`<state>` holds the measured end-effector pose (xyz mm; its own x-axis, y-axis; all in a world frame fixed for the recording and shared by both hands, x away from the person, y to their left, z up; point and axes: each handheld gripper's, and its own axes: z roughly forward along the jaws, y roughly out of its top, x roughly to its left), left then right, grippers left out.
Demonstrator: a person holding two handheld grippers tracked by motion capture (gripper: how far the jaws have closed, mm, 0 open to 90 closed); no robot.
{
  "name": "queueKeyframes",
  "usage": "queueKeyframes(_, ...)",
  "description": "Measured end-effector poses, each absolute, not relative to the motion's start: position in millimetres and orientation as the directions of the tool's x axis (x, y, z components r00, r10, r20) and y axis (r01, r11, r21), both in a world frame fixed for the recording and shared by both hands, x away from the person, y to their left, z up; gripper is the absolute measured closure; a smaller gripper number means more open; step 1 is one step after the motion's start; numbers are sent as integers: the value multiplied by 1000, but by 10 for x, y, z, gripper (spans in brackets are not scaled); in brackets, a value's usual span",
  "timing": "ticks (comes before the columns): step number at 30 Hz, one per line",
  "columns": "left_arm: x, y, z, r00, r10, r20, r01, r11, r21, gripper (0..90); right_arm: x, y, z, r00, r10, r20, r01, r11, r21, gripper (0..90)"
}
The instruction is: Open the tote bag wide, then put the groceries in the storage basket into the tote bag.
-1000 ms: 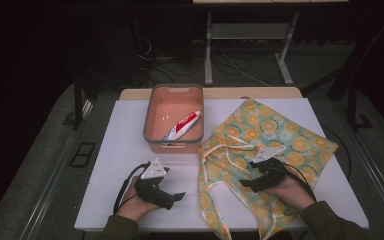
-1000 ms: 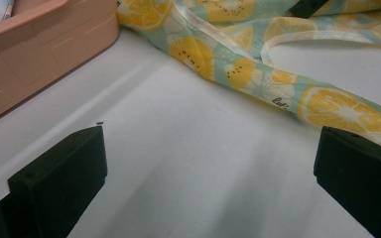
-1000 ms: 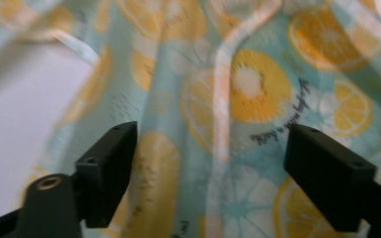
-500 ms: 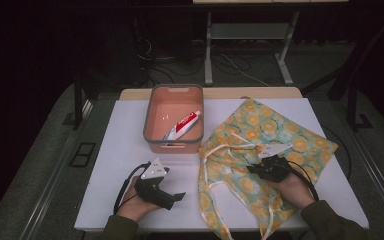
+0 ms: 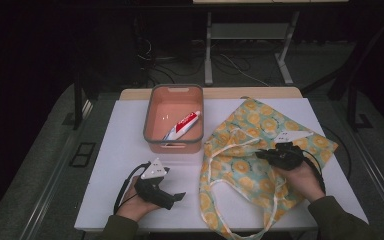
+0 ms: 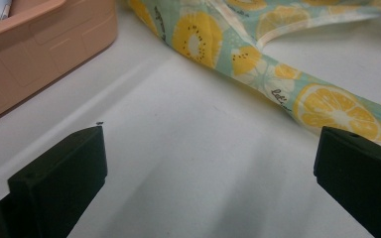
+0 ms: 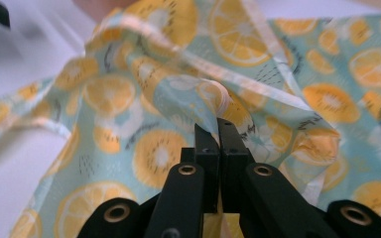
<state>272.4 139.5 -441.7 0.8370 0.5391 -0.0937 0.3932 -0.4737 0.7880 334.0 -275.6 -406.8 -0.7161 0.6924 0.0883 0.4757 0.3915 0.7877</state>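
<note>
From the high view, my right gripper (image 5: 266,154) pinches the citrus-print cloth tote bag (image 5: 260,165) lying right of the salmon plastic bin (image 5: 152,117); thin fabric could slip out.

In the left gripper view, my jaws stand spread, bag beyond.

In the right gripper view, jaws have just clamped a fold.

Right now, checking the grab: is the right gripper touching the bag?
Touching. In the right gripper view the right gripper is shut on a pinched fold of the bag.
</note>
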Motion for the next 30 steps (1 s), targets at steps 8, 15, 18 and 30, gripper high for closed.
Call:
queueKeyframes(8,2723,1408,-4416,837,539,-95,393,-471,790,0,3473,-2838,-3810,-692,712,117,445,293,846,889)
queueKeyframes(15,2729,1408,-4406,838,537,-98,392,-467,792,0,3497,-2856,-3774,-686,717,128,438,266,859,888)
queueKeyframes(18,2743,1404,-4365,839,535,-96,386,-462,799,0,3494,-2855,-3796,-688,715,126,441,274,855,888)
queueKeyframes(30,2904,1350,-3993,849,506,-151,389,-406,827,0,3489,-2849,-3857,-700,703,129,450,294,843,888)
